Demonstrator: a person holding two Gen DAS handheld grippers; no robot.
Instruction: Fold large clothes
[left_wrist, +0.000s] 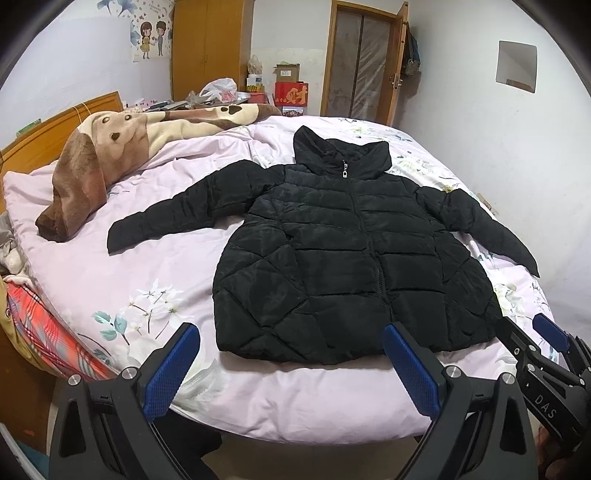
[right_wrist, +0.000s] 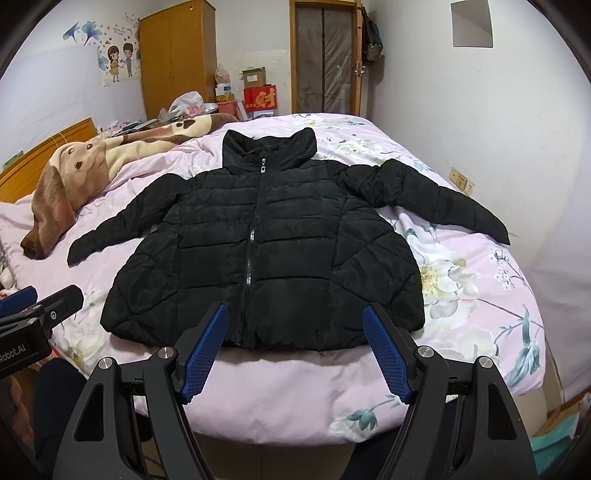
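Left hand-held gripper (left_wrist: 291, 363) and right hand-held gripper (right_wrist: 295, 350) hover spread, empty. At twelve o'clock, the black jacket (left_wrist: 354, 254) lies flat (apparently zipped) on the bed (left_wrist: 147, 269).

Jacket (left_wrist: 354, 251): black quilted cloth, slight sheen, metal zip pull. Bed (left_wrist: 155, 266) cover: smooth pink floral cloth. Blanket (left_wrist: 96, 162) at 10 o'clock: plush. Left hand-held gripper (left_wrist: 291, 365) pads (left_wrist: 166, 373): textured blue, matt black frame.

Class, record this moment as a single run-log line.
stage: pre-fold | black puffer jacket: flat, zipped, sleeves spread on bed | left gripper: open, empty | right gripper: open, empty
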